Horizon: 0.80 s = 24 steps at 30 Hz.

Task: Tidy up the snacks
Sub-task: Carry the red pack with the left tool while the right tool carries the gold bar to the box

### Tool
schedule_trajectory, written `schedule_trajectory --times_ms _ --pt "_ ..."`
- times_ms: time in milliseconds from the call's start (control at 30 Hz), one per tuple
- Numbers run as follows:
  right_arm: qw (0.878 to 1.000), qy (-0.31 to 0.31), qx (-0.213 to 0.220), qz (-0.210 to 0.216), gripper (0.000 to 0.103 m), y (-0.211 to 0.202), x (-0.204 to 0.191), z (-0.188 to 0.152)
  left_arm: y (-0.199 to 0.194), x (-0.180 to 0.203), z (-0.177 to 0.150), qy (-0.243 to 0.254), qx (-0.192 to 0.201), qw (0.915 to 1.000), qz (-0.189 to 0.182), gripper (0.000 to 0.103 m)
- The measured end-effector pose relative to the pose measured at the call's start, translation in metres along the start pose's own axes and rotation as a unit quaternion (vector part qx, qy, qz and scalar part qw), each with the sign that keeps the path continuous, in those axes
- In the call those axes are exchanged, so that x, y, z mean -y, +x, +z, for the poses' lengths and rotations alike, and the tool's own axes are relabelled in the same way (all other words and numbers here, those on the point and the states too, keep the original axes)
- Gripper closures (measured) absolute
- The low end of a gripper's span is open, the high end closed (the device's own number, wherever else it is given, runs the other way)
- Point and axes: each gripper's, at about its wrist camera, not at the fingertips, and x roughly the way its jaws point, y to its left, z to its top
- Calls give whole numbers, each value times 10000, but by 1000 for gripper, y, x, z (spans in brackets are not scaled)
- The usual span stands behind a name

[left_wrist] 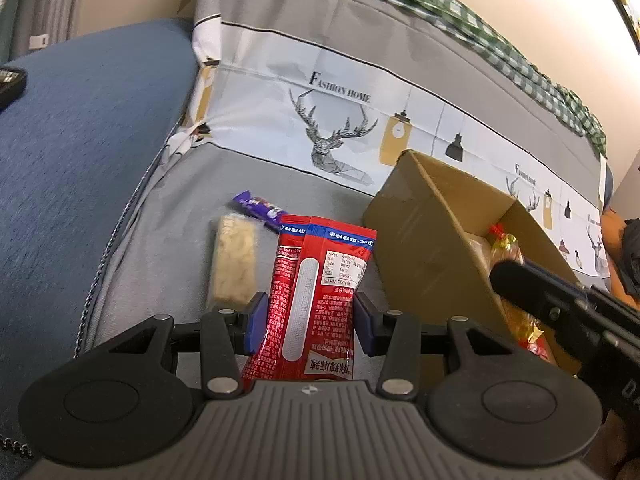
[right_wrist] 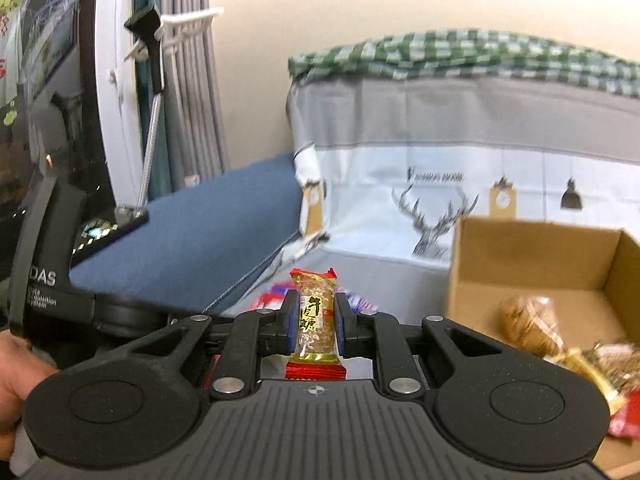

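Note:
My left gripper (left_wrist: pixel 311 318) has its blue pads pressed on the sides of a long red snack packet (left_wrist: pixel 320 280), held just above the grey sofa cover (left_wrist: pixel 160 240). A pale nut bar (left_wrist: pixel 236 256) and a small purple candy (left_wrist: pixel 256 206) lie beside it on the left. My right gripper (right_wrist: pixel 316 312) is shut on a gold-wrapped sesame candy (right_wrist: pixel 316 320) with red ends, up in the air left of the open cardboard box (right_wrist: pixel 532 256). In the left wrist view the right gripper's black body (left_wrist: pixel 532 292) hangs over the box (left_wrist: pixel 420 220).
Several wrapped snacks (right_wrist: pixel 532 324) lie inside the box. A blue cushion (left_wrist: pixel 80 160) lies to the left with a black object (left_wrist: pixel 10 80) on it. The printed backrest (left_wrist: pixel 340 128) rises behind, with a green checked cloth (left_wrist: pixel 480 28) on top. A hand (right_wrist: pixel 8 380) holds the left tool.

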Motion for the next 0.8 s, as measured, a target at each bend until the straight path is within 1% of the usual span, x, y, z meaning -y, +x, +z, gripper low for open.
schedule_trajectory --times_ms 133,200,267,333,433,500,567,667,733,767,800 --pt "9996 155 211 -84 85 -6 15 5 -3 17 9 2 167 9998 -67 53" --pt "9991 248 311 -134 84 -9 23 7 -3 32 18 46 292 9995 -99 53" --pt "9982 352 434 -223 85 -11 32 10 -3 49 30 43 441 9988 -212 53" --pt "9966 497 537 -365 85 -13 43 13 0 69 43 59 576 9977 -358 53" --pt "9915 777 711 -763 85 -18 61 15 12 103 62 177 639 9962 -564 53" --pt "9849 1009 836 -1135 85 -20 78 18 24 130 75 321 630 9953 -660 53" --pt "9753 1270 917 -1558 84 -23 96 19 34 156 86 381 666 9936 -827 53" --pt "9534 1813 1119 -2139 84 -32 127 17 43 188 93 439 722 9903 -1099 53" --pt "9412 2025 1230 -2407 84 -36 142 13 49 205 94 482 661 9881 -1303 52" --pt "9342 2137 1268 -2559 84 -38 149 12 51 213 93 500 614 9872 -1386 50" --pt "9300 2202 1260 -2661 81 -39 153 9 52 218 91 531 587 9866 -1430 43"
